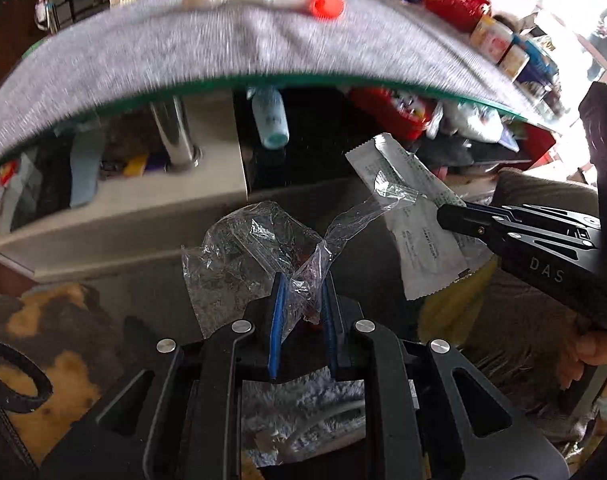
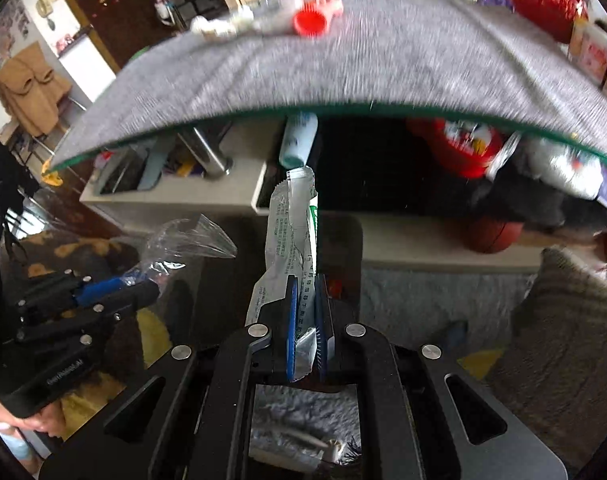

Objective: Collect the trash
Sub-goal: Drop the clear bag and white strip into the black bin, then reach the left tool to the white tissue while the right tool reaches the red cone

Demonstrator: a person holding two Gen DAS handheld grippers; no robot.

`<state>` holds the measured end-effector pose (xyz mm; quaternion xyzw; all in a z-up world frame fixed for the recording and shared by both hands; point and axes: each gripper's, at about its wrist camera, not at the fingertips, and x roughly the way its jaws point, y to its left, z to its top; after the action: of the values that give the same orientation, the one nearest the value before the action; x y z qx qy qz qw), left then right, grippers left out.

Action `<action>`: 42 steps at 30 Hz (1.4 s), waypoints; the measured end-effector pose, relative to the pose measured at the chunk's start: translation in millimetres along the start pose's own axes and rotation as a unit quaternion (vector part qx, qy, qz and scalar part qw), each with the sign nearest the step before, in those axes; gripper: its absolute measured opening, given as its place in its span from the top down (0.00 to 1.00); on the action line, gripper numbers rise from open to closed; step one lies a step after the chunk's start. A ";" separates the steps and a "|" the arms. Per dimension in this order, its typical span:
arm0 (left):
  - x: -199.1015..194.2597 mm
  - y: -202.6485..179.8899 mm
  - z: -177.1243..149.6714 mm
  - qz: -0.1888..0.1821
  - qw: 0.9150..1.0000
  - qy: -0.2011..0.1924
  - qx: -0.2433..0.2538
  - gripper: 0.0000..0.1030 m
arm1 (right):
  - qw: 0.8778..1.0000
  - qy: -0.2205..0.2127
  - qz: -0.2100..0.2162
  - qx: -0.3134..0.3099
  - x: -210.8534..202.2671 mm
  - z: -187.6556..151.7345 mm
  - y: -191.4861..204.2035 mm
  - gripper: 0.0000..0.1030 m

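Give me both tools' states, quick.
Left tool: closed on clear plastic wrap.
Right tool: closed on silver wrapper.

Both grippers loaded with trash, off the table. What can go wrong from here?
1. The clear bag is held by the left gripper only at a thin twisted bit; it may slip out.
2. A strip of that bag drapes against the wrapper in the right gripper; the two could snag when the hands part.
3. The red cap and scraps remain on the table, easy to miss.
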<state>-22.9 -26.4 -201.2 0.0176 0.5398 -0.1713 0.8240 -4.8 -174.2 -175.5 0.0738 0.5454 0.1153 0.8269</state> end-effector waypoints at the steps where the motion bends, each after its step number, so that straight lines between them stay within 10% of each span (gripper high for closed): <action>1: 5.0 0.9 -1.0 0.000 1.000 0.006 -0.002 0.84 | 1.000 0.009 0.002 0.004 7.7 -0.7 -0.8 0.91; 19: 33.9 8.2 -0.1 0.016 0.999 0.038 -0.001 0.66 | 0.998 0.057 0.013 0.036 50.4 6.2 -7.7 0.85; 23: 31.0 10.9 1.4 0.017 0.999 0.033 -0.005 0.51 | 0.999 0.042 -0.003 0.035 42.1 9.3 -9.1 0.38; 29: 12.4 13.2 8.0 0.016 1.000 0.012 -0.005 0.16 | 0.999 0.009 -0.031 0.013 17.6 23.7 -8.8 0.16; 42: -59.8 30.6 56.1 0.013 0.997 -0.078 -0.017 0.08 | 0.995 -0.097 -0.022 0.007 -64.3 80.9 -23.1 0.08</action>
<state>14.4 6.1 -129.1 -0.0022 0.4767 -0.1520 0.8658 47.8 -213.6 -92.4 0.0787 0.4650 0.0853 0.8777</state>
